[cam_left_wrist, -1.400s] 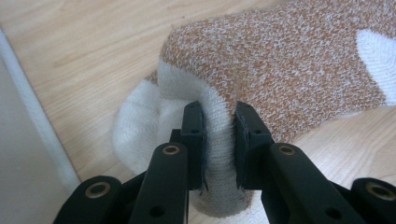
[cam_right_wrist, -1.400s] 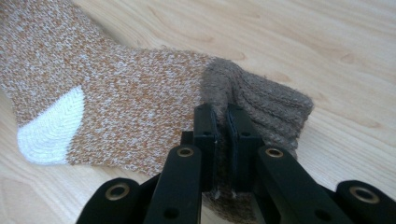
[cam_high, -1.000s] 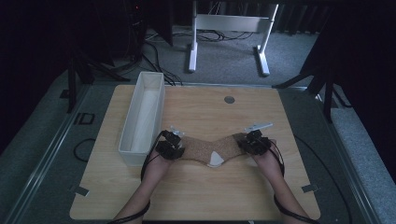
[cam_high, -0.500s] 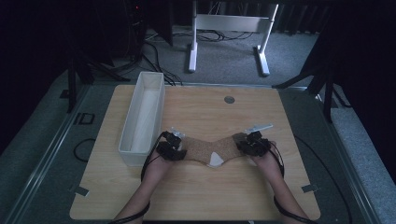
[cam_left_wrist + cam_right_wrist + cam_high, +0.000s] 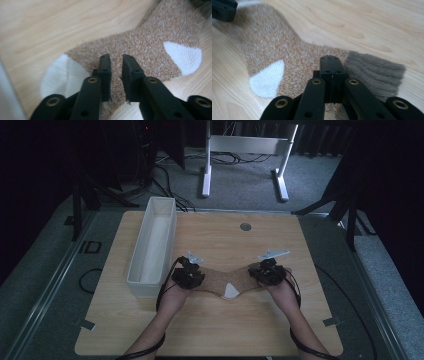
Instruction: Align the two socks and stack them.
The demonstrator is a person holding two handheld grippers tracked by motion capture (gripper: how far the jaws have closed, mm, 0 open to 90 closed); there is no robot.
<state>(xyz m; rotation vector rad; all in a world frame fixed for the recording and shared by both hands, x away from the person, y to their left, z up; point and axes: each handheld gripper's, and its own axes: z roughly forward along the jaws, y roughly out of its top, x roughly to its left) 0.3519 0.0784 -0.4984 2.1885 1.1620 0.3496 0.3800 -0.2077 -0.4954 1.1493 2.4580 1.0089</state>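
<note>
we have a sock (image 5: 226, 281) laid flat near the middle of the table (image 5: 210, 330), a bit toward our edge, with its white heel (image 5: 230, 291) pointing to 6 o'clock. the toe end lies at 9 o'clock under the left gripper (image 5: 188, 276), the grey cuff (image 5: 374, 72) at 3 o'clock under the right gripper (image 5: 266, 273). a long white bin (image 5: 152, 245) stands just beside the toe end, out at 10 o'clock.

in the left gripper view the left gripper's jaws are spread a little, a narrow gap between them, resting over the speckled knit next to the white toe (image 5: 60, 75); they pinch nothing that we can see. in the right gripper view the right gripper's jaws are pressed together on the sock, just short of the cuff. whether a fold of fabric is caught between them we cannot tell; they look closed flat against each other.

we judge the step to be taking hold of both ends to lift or fold the sock. to do it well, we should press the left jaws down into the knit before closing, so that they gather both layers and not a thin nap. the right side should be checked with a small lift; if the cuff stays down, open and bite deeper. then raise both ends evenly, keeping the sock taut, clear of the bin wall.
</note>
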